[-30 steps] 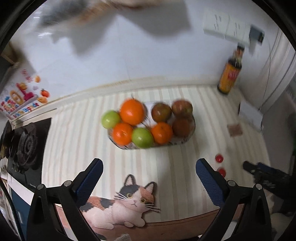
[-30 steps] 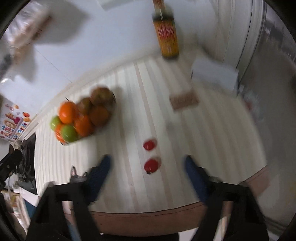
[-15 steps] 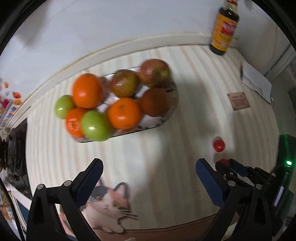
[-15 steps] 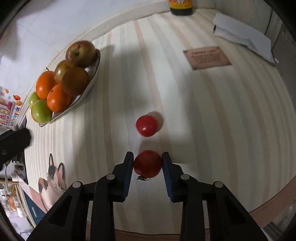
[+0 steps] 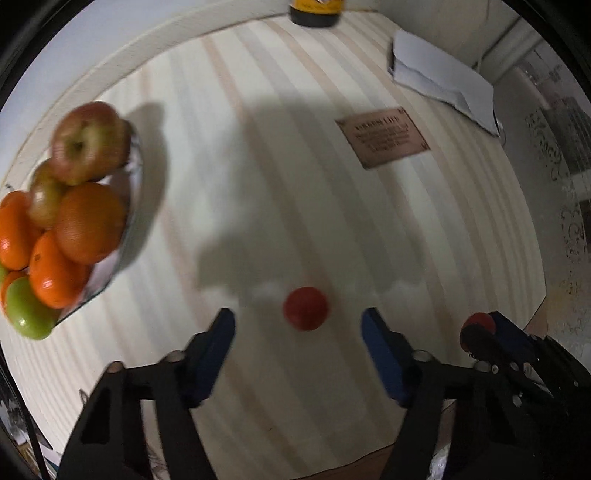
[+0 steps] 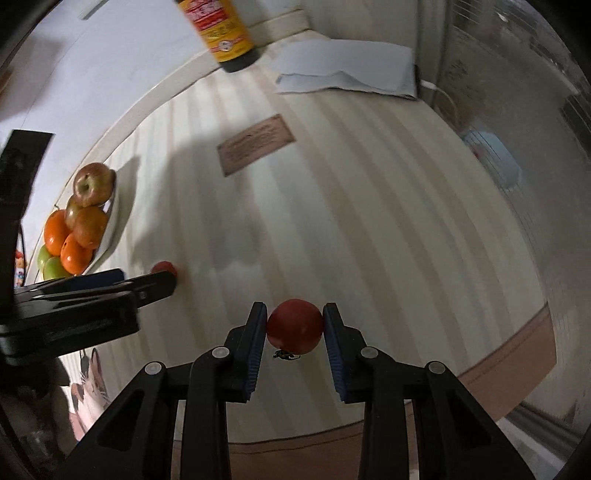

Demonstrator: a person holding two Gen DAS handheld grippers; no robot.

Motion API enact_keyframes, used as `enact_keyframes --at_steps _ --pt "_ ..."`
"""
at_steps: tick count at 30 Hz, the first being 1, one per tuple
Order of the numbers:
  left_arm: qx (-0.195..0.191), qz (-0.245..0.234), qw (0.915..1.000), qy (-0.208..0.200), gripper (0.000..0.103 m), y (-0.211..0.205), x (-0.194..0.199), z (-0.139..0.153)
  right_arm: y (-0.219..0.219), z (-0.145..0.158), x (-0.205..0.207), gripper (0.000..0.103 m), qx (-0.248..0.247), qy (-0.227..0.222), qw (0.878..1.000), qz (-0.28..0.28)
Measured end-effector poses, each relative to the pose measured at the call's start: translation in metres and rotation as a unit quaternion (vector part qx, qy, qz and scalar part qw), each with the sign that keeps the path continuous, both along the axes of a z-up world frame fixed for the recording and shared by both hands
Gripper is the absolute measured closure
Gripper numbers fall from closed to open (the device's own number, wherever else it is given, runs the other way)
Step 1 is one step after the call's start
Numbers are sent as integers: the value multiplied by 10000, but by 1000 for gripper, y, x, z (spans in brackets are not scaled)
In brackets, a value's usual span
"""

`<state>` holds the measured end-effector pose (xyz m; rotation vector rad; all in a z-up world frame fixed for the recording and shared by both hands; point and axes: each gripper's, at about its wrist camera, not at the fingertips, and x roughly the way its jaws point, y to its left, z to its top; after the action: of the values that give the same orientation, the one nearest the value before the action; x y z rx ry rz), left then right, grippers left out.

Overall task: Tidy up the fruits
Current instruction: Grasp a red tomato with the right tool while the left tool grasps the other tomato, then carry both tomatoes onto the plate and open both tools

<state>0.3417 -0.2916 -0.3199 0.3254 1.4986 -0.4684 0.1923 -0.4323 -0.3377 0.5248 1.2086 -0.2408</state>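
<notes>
A dark sauce bottle (image 6: 225, 35), folded white paper (image 6: 351, 68) and brown card (image 6: 255, 144) on the striped counter (image 6: 369, 221), far beyond the tongs

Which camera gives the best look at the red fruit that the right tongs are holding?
The right wrist view: the held red fruit sits centred and sharp between the right tongs. In the left wrist view only its top peeks above those tongs at the lower right.

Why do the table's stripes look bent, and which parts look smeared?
Left wrist view: fisheye lens bows the striped table; the fruit bowl is smeared by motion blur. Right wrist view: same bowing; the small red tomato looks sharp, the yellow-labelled dark bottle blurred.
</notes>
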Motion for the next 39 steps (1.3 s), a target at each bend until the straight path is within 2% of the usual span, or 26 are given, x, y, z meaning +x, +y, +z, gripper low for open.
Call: enact_keyframes --at_steps 4,8,17,25,29,33,39 --pt "-108 -89 9998 109 67 -7 -1 -9 -1 0 -1 69 1 5 10000 5" --pt "-149 -56 9999 -30 79 -9 -2 -9 1 2 -4 69 -40 -5 10000 53" --pt "-432 171 9988 -151 79 9 3 8 11 13 3 69 -86 -126 9997 203" --pt "-749 733 9943 -205 79 65 11 38 31 25 16 69 22 -283 9986 448" --pt "-914 1115 9891 -301 79 105 14 59 50 32 29 69 122 -405 9969 670" --pt "-1124 1645 9791 -400 79 157 28 87 76 37 52 69 332 -524 9935 959" --pt "-1254 2086 9685 -521 79 198 52 111 121 47 104 69 873 -797 9841 1329"
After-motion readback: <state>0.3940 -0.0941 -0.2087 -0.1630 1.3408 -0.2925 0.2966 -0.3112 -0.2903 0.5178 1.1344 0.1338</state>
